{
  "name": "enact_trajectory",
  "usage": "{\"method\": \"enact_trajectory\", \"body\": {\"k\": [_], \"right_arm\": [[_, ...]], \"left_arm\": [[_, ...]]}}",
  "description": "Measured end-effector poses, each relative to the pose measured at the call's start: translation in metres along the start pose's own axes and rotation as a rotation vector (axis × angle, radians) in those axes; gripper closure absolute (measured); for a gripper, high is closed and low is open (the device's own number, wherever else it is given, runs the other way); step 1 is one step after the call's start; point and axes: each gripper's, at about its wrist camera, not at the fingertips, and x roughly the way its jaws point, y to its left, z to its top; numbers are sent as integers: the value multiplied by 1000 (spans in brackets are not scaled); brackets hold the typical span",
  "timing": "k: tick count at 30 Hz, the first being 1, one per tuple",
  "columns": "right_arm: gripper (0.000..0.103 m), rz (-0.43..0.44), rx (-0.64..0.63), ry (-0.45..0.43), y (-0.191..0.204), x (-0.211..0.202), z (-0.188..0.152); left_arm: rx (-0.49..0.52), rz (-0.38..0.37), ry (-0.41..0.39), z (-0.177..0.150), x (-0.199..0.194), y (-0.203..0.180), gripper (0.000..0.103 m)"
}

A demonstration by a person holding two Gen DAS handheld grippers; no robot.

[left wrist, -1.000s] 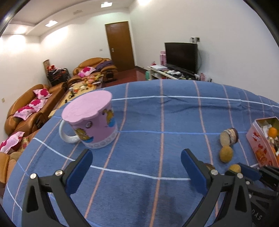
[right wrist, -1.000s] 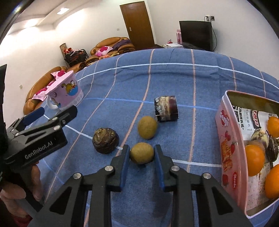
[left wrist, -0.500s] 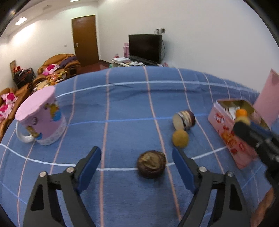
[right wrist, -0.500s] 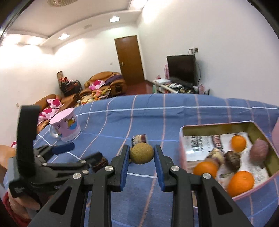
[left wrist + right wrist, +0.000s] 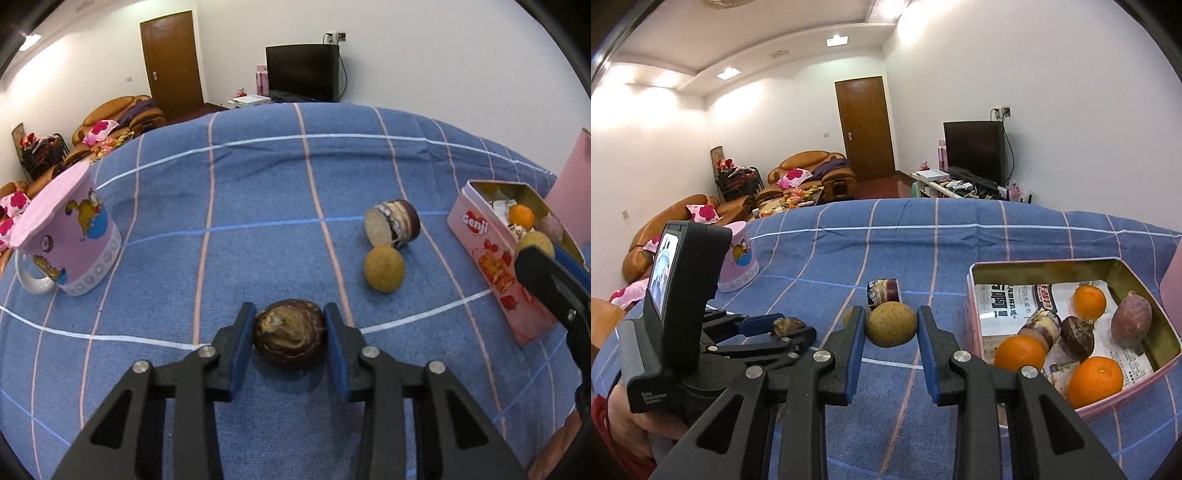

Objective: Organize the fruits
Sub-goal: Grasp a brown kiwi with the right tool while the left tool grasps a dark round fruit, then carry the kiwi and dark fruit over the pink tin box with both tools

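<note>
Right tool (image 5: pixel 891 328) clamped on a yellow-brown round fruit (image 5: pixel 892 324), held up; pink tin (image 5: pixel 975 302) lies just right of it. Left tool (image 5: pixel 289 334) pinches dark mangosteen-like fruit (image 5: pixel 289 338) on the blue cloth; tin far right.

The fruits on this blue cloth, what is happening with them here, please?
A person with a gripper in each hand is sorting fruits into the pink tin. The right gripper holds a tan round fruit between its jaws, raised beside the tin, which already has oranges and other pieces inside. The left gripper has its jaws around a dark brown fruit that sits on the cloth. Another tan fruit and a cut dark piece lie loose. A pink mug stands far left.
</note>
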Motion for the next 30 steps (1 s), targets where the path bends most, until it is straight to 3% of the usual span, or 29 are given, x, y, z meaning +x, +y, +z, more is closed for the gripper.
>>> {"method": "enact_trajectory", "body": {"k": [4,7,10,13,21,30], "right_arm": [[73,-21,-24,-39,3,-7,-1],[73,-47,-60,-97,7,-15,0],[73,-73,-94,-152,11,-24,0],[73,-84,-101,-167,11,-27,0],[73,-62,-93,-141,5,-24,-1],[73,-27,-70,-106,-12,-32,-6]], "left_arm": [[-54,14,-49,0,-10,11,64],[-90,63,-213,-1,-36,19,64],[-96,188,-353,-4,-58,22,64],[-138,174,-365,-8,-60,30,64],[-202,32,-338,-12,-57,39,64],[-185,127,-358,-15,-61,17,64]]}}
